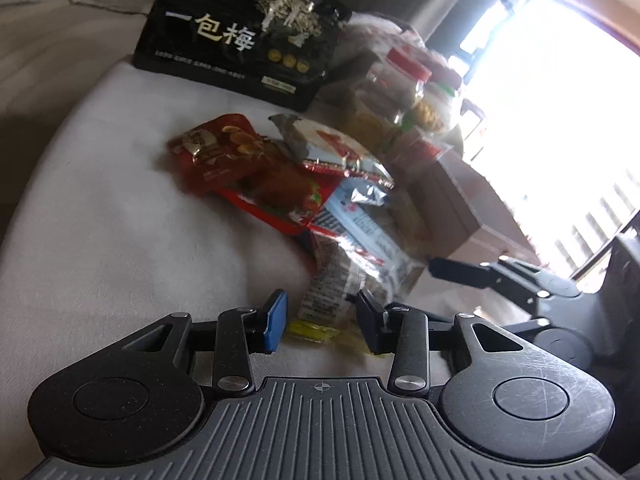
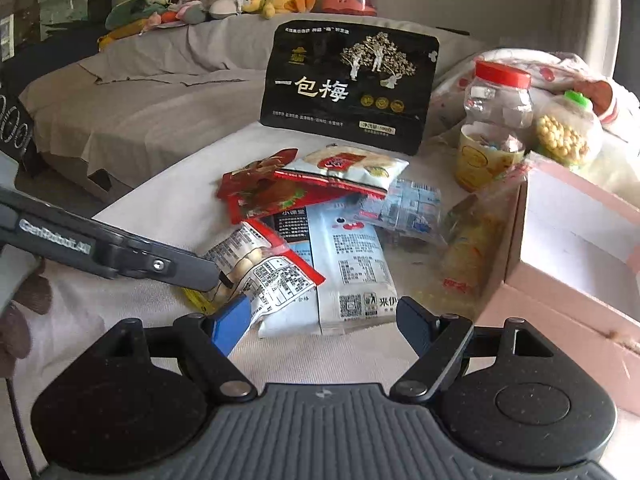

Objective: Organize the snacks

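A pile of snack packets lies on a white cloth surface (image 2: 168, 184). A red-edged clear packet of round nuts (image 2: 260, 268) lies at the near left of the pile; it also shows in the left wrist view (image 1: 332, 284). My left gripper (image 1: 322, 322) is open, its fingers on either side of that packet's near end, with a small yellow packet (image 1: 316, 330) below. In the right wrist view the left gripper (image 2: 216, 280) reaches in from the left. My right gripper (image 2: 324, 324) is open and empty, just short of a pale blue packet (image 2: 352, 264). A red packet (image 2: 260, 192) and a white-and-red packet (image 2: 348, 166) lie behind.
A large black pouch (image 2: 348, 88) stands upright at the back. A red-lidded clear jar (image 2: 500, 96), a yellow cup (image 2: 480, 160) and a green-capped jar (image 2: 568, 132) stand at the back right. An open pink box (image 2: 572, 248) sits at the right. A sofa with plush toys (image 2: 208, 4) lies beyond.
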